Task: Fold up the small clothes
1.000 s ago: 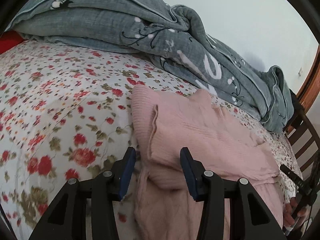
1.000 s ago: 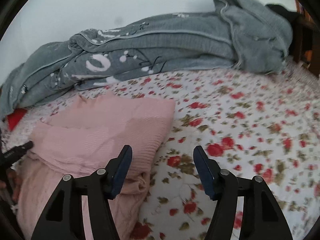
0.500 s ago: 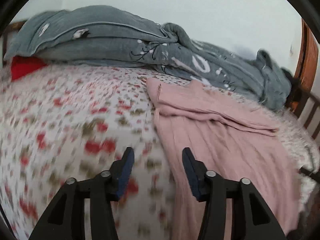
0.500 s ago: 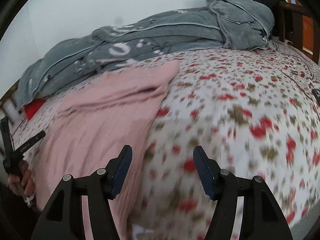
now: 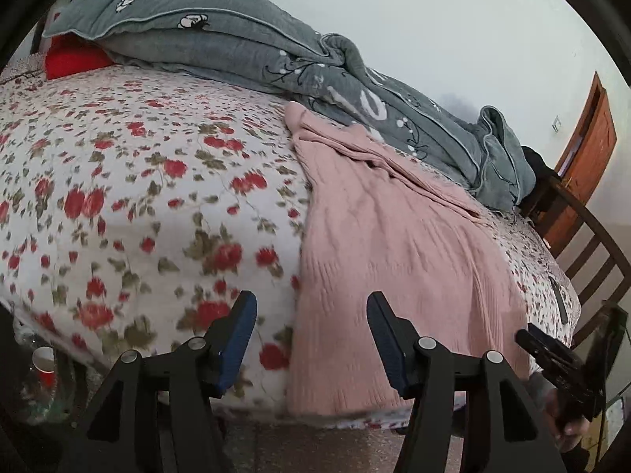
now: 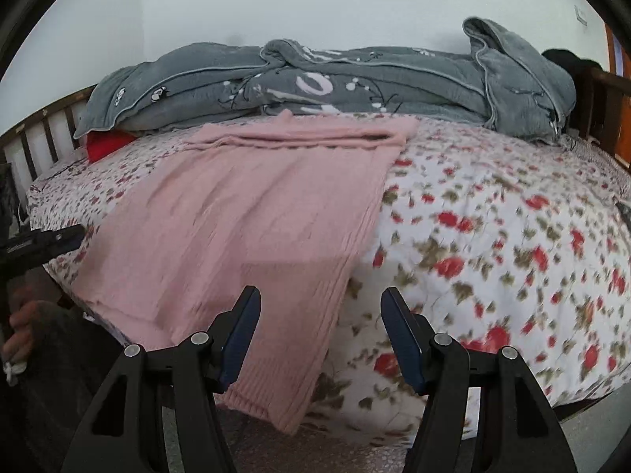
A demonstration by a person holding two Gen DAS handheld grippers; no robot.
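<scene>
Nearest the lens, the left tool hangs at the bed's near edge with its jaws opening and nothing between them; its blue fingers frame the left lower corner of a pink knit garment. The right tool stands with its jaws apart and empty, poised over the garment's opposite lower corner, touching no cloth. Each tool shows at the edge of the other's view, held in a person's hand.

The garment lies spread flat on the flowered bedspread. Its long axis runs from the near edge of the bed toward the far side; the ribbed hem drapes over the near edge, and the upper end points at the wall. Across that far end a sleeve is folded crosswise, at right angles to the body.

Beyond it, a rumpled grey quilt stretches along the far side of the bed, a red cushion tucked under one end. A wooden bed rail and a pale wall close the scene.
</scene>
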